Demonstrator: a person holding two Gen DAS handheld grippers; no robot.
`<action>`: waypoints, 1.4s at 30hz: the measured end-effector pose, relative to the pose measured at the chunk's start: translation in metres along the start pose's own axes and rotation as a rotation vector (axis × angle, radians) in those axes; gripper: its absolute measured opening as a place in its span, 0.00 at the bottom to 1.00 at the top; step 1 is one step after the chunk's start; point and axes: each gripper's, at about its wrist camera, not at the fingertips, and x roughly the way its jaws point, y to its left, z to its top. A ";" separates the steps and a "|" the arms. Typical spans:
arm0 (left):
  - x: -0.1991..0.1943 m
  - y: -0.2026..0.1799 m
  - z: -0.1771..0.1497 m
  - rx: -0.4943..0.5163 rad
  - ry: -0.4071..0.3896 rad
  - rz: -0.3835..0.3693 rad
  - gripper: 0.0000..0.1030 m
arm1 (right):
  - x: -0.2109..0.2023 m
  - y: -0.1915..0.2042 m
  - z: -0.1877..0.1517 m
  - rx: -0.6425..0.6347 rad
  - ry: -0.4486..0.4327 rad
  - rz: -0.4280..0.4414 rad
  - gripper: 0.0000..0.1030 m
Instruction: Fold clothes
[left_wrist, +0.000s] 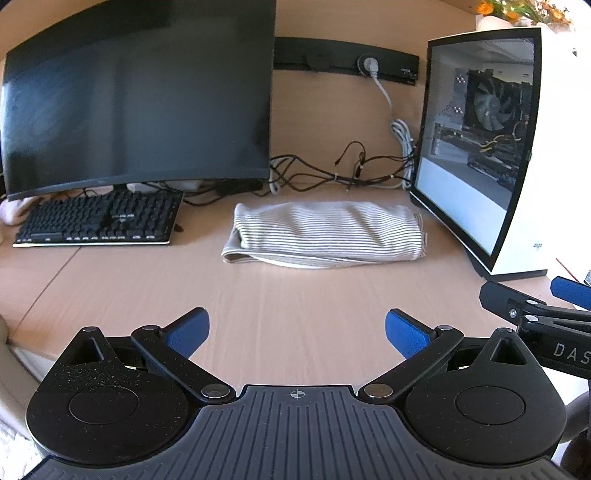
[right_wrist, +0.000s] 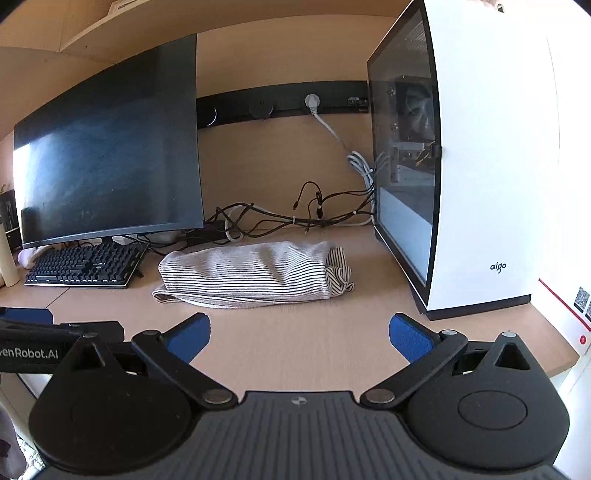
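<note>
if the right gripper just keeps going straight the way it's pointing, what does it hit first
Most likely the striped garment, lying folded on the desk ahead of the open jaws. Only bare desk lies between. Depth is hard to judge, so it might skim over toward the cables.

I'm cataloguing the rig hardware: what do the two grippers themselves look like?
Both look alike. The left gripper and right gripper have matte black bodies with a ribbed central plate, two round disc housings, black linkage arms with silver pivot pins, and blue textured finger pads. White lettering on the sides reads "DAS" on the right one and "enRobot.AI" on the left. No cables, hands or sleeves show.
</note>
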 end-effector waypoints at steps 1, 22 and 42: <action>0.000 0.000 0.000 0.001 -0.001 -0.001 1.00 | 0.000 -0.001 0.000 0.003 0.002 0.000 1.00; 0.009 -0.006 -0.005 -0.021 0.043 -0.013 1.00 | 0.013 -0.011 -0.004 0.017 0.059 0.016 1.00; 0.020 -0.011 -0.005 -0.037 0.078 -0.013 1.00 | 0.022 -0.021 -0.001 0.024 0.060 0.019 1.00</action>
